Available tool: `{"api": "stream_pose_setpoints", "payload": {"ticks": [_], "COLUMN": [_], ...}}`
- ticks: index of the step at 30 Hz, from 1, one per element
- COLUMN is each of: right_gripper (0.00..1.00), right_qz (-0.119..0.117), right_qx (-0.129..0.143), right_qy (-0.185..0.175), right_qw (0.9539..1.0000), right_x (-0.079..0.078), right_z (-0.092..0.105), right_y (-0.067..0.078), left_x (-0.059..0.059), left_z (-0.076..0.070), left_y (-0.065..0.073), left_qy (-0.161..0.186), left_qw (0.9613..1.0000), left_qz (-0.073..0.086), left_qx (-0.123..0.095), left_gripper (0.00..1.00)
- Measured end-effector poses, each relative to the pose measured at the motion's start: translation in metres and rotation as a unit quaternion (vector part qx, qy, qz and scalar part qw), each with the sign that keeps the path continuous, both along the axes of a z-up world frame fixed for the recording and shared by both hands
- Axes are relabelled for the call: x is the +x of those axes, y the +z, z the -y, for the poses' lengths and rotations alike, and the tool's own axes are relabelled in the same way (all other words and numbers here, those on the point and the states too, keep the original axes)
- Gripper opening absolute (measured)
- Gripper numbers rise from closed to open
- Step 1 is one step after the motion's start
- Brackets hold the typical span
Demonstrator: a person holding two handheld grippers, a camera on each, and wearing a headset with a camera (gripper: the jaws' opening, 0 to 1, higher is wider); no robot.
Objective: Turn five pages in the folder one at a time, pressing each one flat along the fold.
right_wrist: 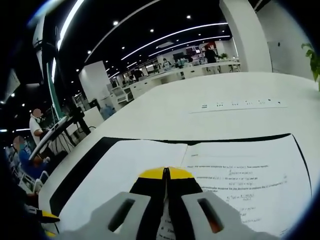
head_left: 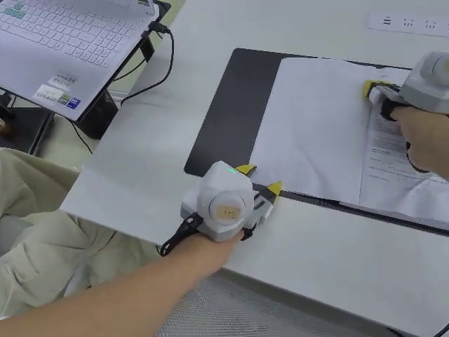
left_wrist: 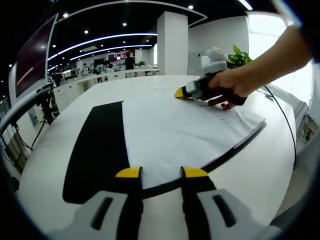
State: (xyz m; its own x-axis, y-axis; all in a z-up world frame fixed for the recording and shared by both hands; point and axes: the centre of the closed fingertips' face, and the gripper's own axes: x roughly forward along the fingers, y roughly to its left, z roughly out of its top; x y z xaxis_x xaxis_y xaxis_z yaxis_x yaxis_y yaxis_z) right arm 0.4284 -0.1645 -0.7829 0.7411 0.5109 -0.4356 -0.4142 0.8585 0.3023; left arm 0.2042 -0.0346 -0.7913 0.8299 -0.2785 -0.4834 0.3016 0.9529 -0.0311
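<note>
A black folder (head_left: 223,119) lies open on the white table. A turned blank page (head_left: 316,126) covers its left half and a printed page (head_left: 394,165) its right. My right gripper (head_left: 370,89) is shut, its yellow tips down on the paper at the fold (right_wrist: 186,150), with the blank page (right_wrist: 125,170) to the left and the printed page (right_wrist: 250,175) to the right. My left gripper (head_left: 261,179) stands open at the folder's near edge (left_wrist: 165,189), with nothing between its tips (left_wrist: 161,172). The right gripper (left_wrist: 181,92) shows far across the page (left_wrist: 170,130).
A laptop (head_left: 63,42) on a stand sits at the back left with a black cable (head_left: 160,67) trailing onto the table. A white power strip (head_left: 408,22) lies beyond the folder. The table's near edge (head_left: 140,235) runs just behind my left gripper.
</note>
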Motion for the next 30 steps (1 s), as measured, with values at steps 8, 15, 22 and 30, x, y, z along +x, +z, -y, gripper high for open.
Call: {"api": "stream_pose_setpoints", "payload": {"ticks": [8, 15, 22, 30], "right_gripper": [0.00, 0.00, 0.00, 0.00], "right_qz": [-0.001, -0.002, -0.008, -0.010], "right_qx": [0.003, 0.013, 0.010, 0.010], "right_qy": [0.013, 0.016, 0.030, 0.031], "right_qw": [0.9999, 0.9998, 0.9995, 0.9994], "right_x": [-0.039, -0.068, -0.078, -0.087], "right_z": [-0.002, -0.005, -0.006, -0.004], "right_y": [0.011, 0.023, 0.021, 0.019], "left_x": [0.000, 0.000, 0.000, -0.001], "left_z": [0.000, 0.000, 0.000, -0.001], "left_y": [0.000, 0.000, 0.000, 0.000], "left_qy": [0.000, 0.000, 0.000, 0.000], "left_qw": [1.0000, 1.0000, 1.0000, 1.0000], "left_qz": [0.000, -0.001, -0.003, -0.004], "left_qx": [0.000, 0.000, 0.001, 0.001], "left_gripper": [0.29, 0.29, 0.29, 0.29]}}
